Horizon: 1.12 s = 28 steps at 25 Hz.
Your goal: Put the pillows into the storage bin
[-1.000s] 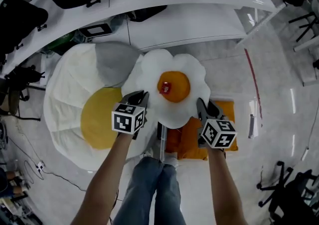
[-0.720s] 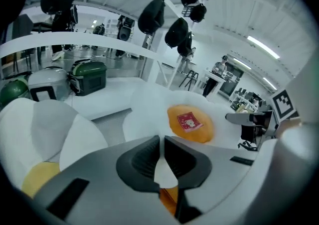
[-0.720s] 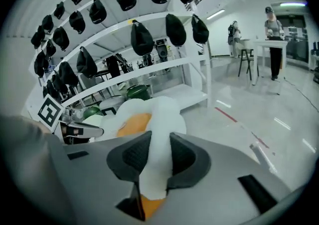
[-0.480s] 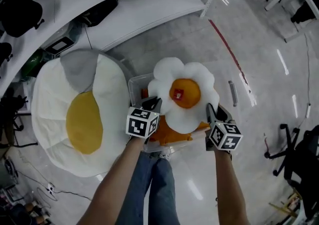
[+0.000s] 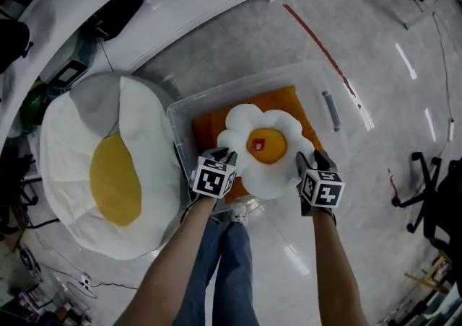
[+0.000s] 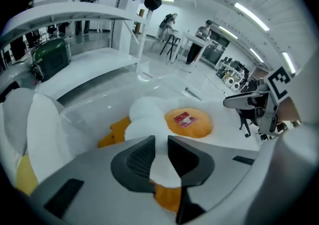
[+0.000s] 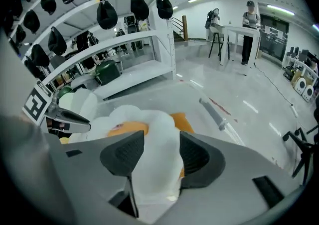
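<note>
Placing step: the flower pillow hangs low over the storage bin, above the orange pillow already inside. The left gripper and right gripper each pinch a white petal, though both sets of fingers have just been opening (the right wider). Next, I judge, they should spread fully and lift clear so the pillow drops in.
</note>
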### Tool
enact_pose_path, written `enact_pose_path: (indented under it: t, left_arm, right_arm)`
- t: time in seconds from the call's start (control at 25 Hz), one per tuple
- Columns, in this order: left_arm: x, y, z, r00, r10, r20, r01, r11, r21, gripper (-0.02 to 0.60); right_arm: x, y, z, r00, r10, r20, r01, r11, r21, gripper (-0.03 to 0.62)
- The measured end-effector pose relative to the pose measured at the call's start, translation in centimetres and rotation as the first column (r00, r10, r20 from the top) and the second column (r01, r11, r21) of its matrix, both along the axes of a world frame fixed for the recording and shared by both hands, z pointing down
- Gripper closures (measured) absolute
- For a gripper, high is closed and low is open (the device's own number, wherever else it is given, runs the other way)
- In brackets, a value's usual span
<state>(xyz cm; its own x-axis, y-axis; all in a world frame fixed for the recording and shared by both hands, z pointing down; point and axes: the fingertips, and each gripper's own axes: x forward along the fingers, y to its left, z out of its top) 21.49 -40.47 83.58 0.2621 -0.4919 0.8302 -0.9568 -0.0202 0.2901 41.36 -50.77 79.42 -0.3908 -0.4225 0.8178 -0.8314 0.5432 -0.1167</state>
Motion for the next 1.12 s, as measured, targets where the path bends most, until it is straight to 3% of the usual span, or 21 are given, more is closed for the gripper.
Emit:
enact_pose_path:
  t: [0.08, 0.16, 0.24, 0.4, 0.64, 0.84, 1.12]
  left_arm:
    - [-0.4, 0.5, 0.5, 1.0, -0.016, 0.01, 0.016, 1.0, -0.014, 0.472]
    - [-0.5, -0.1, -0.3, 0.999, -0.044, -0.008, 0.045, 0.999, 0.028, 0.322]
    - [-0.5, -0.7, -1.2, 0.999, -0.053, -0.012, 0.054, 0.996, 0.065, 0.321]
    - [-0.9, -0.5, -1.9, 0.998, -0.059, -0.01, 0.06, 0.996, 0.065, 0.321]
    - [-3.7, -0.7, -6.1, 0.992, -0.126, -0.022, 0.128, 0.983, 0.134, 0.323]
    - [-7.1, -1.7, -14.4, 0.976, -0.219, -0.018, 0.215, 0.936, 0.279, 0.354]
    - [-11.2, -1.0, -29.9, 0.934, -0.355, -0.034, 0.328, 0.816, 0.477, 0.489]
  right_arm:
    - [-0.4, 0.4, 0.0, 1.0, -0.01, 0.009, 0.01, 1.0, 0.015, 0.361]
    - [-1.3, 0.5, -0.7, 0.997, -0.007, 0.081, 0.005, 1.0, 0.028, 0.232]
    - [-2.0, 0.7, -1.4, 0.99, -0.005, 0.138, 0.001, 0.999, 0.033, 0.207]
    - [-3.1, 1.0, -2.0, 0.986, -0.023, 0.165, 0.018, 0.999, 0.03, 0.207]
    - [-6.3, 0.3, -6.0, 0.973, -0.056, 0.225, 0.04, 0.996, 0.076, 0.212]
    - [-9.3, -0.6, -13.7, 0.95, -0.114, 0.292, 0.065, 0.983, 0.172, 0.277]
    - [-14.8, 0.6, -28.0, 0.886, -0.242, 0.395, 0.122, 0.944, 0.307, 0.438]
